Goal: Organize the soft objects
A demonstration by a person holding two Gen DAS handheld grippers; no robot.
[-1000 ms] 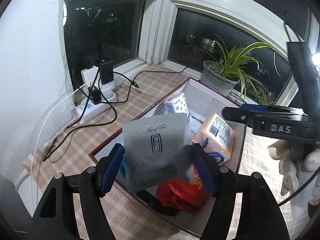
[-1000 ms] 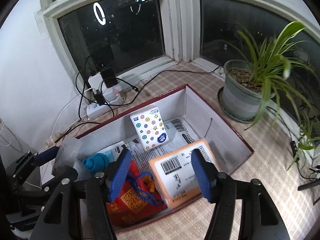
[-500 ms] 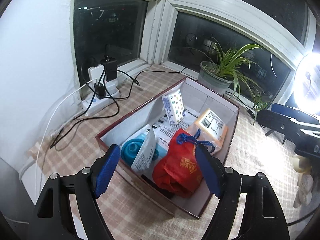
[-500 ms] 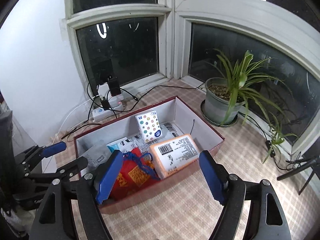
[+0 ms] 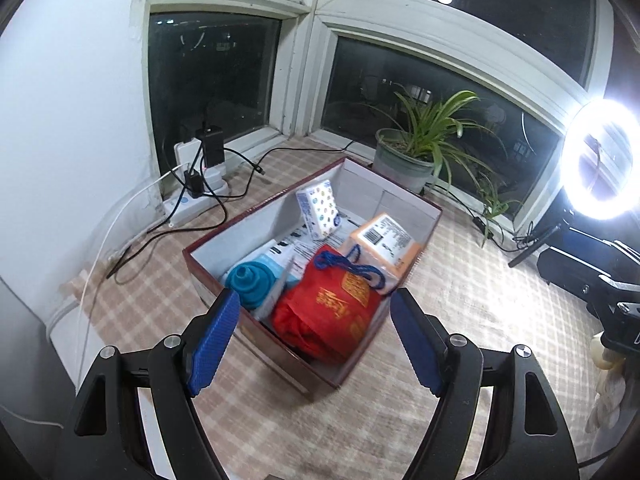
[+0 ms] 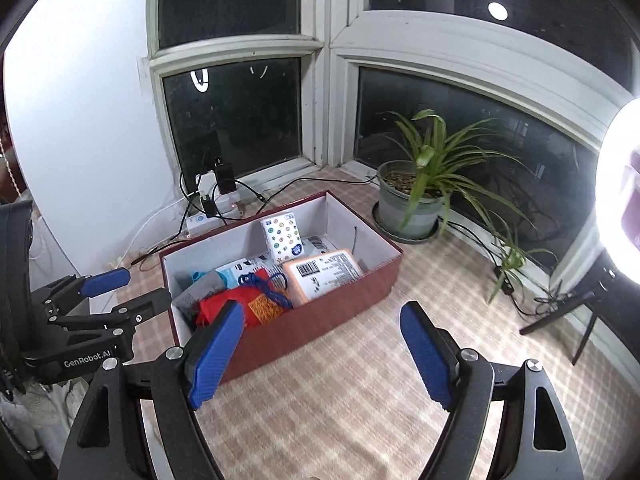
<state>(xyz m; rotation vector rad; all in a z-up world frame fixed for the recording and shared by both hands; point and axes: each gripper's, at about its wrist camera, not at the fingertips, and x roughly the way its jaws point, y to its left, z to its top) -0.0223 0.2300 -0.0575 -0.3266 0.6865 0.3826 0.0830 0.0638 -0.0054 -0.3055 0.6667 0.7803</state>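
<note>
Red drawstring bag [image 5: 332, 312] sits in the near end of the box [image 6: 340, 312], bulging above the rim, so it looks packed, not mid-placement. Clockwise around it in the left wrist view: teal silicone piece [image 5: 252, 284] at 9 o'clock with a grey packet edge beside it, spotted tissue pack [image 5: 320, 210] at 12 leaning on the far wall, orange-edged pack with barcode [image 5: 380, 240] at 1, white pouches flat underneath. Left gripper [image 5: 316, 340] has jaws wide apart, nothing between them. Right gripper [image 6: 320, 352] jaws have just been opening, also empty, hanging over the checked cloth [image 6: 360, 400] short of the box. My read: both are clear of the load. Potted plant [image 6: 416, 200] at 2 o'clock of the box, power strip [image 6: 208, 220] at 10.
</note>
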